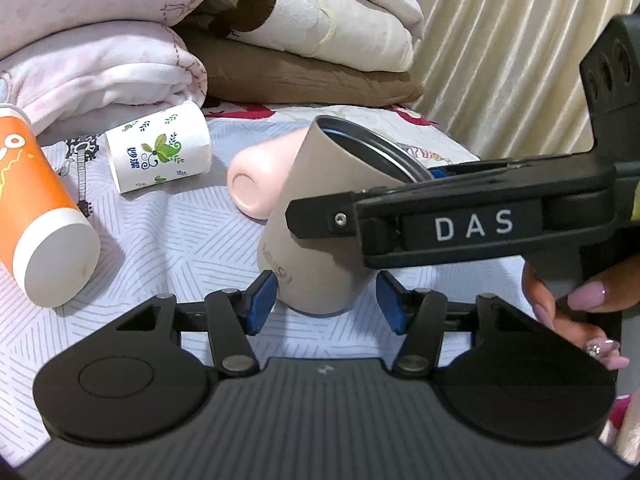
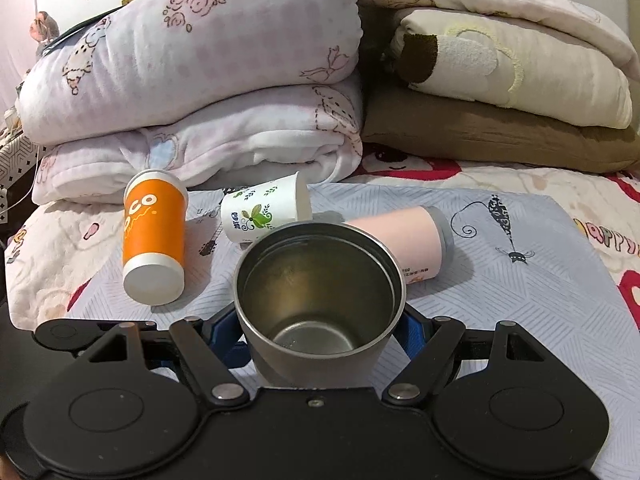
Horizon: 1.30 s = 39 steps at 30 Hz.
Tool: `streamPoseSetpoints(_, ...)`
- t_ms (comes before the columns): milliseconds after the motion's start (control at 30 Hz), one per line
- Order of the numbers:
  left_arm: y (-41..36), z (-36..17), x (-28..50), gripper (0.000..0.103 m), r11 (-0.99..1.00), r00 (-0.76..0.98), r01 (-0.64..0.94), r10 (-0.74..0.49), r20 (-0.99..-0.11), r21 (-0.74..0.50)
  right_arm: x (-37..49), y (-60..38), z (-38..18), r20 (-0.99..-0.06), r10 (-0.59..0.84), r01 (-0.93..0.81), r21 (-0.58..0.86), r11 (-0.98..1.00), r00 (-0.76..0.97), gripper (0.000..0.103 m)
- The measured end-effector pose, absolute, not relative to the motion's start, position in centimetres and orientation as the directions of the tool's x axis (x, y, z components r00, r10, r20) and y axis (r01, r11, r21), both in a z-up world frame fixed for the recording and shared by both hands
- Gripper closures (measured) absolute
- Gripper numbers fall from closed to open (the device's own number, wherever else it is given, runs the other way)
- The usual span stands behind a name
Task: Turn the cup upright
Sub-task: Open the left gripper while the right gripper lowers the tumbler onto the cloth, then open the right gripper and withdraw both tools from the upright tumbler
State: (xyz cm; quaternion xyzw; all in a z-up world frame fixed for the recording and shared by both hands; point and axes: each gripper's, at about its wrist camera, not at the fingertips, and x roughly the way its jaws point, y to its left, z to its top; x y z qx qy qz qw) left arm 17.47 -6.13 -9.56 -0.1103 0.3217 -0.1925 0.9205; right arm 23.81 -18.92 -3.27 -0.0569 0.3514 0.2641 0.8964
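Observation:
A beige metal cup (image 1: 320, 216) with a steel inside is tilted, its mouth up and to the right, its base low by the bed sheet. My right gripper (image 1: 400, 208) is shut on its body from the right side. In the right wrist view the cup (image 2: 318, 280) fills the middle, mouth toward the camera, held between the blue pads of the right gripper (image 2: 320, 332). My left gripper (image 1: 326, 300) is open, its blue pads (image 1: 262, 300) on either side of the cup's base without clearly touching it.
An orange cup (image 1: 44, 216) (image 2: 156, 240), a white paper cup with green leaves (image 1: 160, 152) (image 2: 266, 210) and a pink cup (image 1: 260, 176) (image 2: 404, 240) lie on their sides on the sheet. Folded blankets (image 2: 200, 100) and a brown pillow (image 2: 500, 136) stand behind. A curtain (image 1: 520, 60) hangs at the right.

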Motion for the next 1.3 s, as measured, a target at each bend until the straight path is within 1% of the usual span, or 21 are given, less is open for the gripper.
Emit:
streamPoseSetpoints(167, -5.9, -9.7, 17.7, 0.049, 0.901, 0.713, 0.27, -0.425, -0.558, -0.341, 23.6, -18.6, -3.3, -0.66, 0.43, -0.529, 0.058, 0.847, 0.616, 0.021)
streamPoseSetpoints(333, -6.2, -9.7, 17.6, 0.049, 0.908, 0.715, 0.272, -0.412, -0.565, -0.317, 23.4, -18.3, -3.3, -0.665, 0.417, -0.521, 0.049, 0.852, 0.62, 0.02)
streamPoseSetpoints(367, -6.2, -9.7, 17.6, 0.048, 0.909, 0.714, 0.272, -0.411, -0.568, -0.317, 23.4, -18.4, -3.2, -0.662, 0.421, -0.52, 0.055, 0.852, 0.62, 0.021)
streamPoseSetpoints(467, -6.0, -9.7, 17.6, 0.046, 0.909, 0.71, 0.268, -0.41, -0.573, -0.318, 23.3, -18.5, -2.9, -0.658, 0.457, -0.527, 0.106, 0.843, 0.599, 0.02)
streamPoseSetpoints(800, -5.9, -8.6, 17.1, 0.046, 0.918, 0.733, 0.261, -0.389, -0.558, -0.297, 23.2, -18.8, -3.0, -0.646, 0.467, -0.525, 0.118, 0.843, 0.604, 0.02)
streamPoseSetpoints(900, -5.9, -8.3, 16.8, 0.046, 0.925, 0.735, 0.247, -0.374, -0.566, -0.289, 22.8, -19.0, -2.5, -0.637, 0.479, -0.524, 0.135, 0.841, 0.604, 0.016)
streamPoseSetpoints(1000, -5.8, -7.5, 16.1, 0.046, 0.931, 0.731, 0.242, -0.361, -0.579, -0.274, 22.0, -19.2, -1.5, -0.634, 0.453, -0.521, 0.092, 0.849, 0.627, 0.015)
streamPoseSetpoints(1100, -5.7, -6.3, 15.0, 0.045, 0.938, 0.736, 0.24, -0.343, -0.584, -0.249, 21.1, -20.4, 0.3, -0.609, 0.466, -0.51, 0.115, 0.853, 0.642, 0.015)
streamPoseSetpoints(1167, -5.5, -5.4, 14.2, 0.045, 0.944, 0.737, 0.232, -0.329, -0.591, -0.235, 20.2, -21.5, 1.8, -0.583, 0.451, -0.475, 0.123, 0.871, 0.676, 0.015)
streamPoseSetpoints(1233, -5.4, -4.4, 13.3, 0.043, 0.942, 0.741, 0.241, -0.333, -0.582, -0.232, 18.8, -22.7, 3.3, -0.545, 0.434, -0.429, 0.146, 0.891, 0.717, 0.015)
streamPoseSetpoints(1267, -5.3, -3.8, 12.8, 0.039, 0.941, 0.748, 0.243, -0.337, -0.572, -0.236, 17.7, -23.3, 4.3, -0.515, 0.421, -0.404, 0.152, 0.902, 0.747, 0.015)
streamPoseSetpoints(1300, -5.3, -3.1, 12.3, 0.039, 0.942, 0.754, 0.238, -0.334, -0.566, -0.238, 16.9, -23.7, 5.1, -0.496, 0.408, -0.387, 0.152, 0.91, 0.766, 0.015)
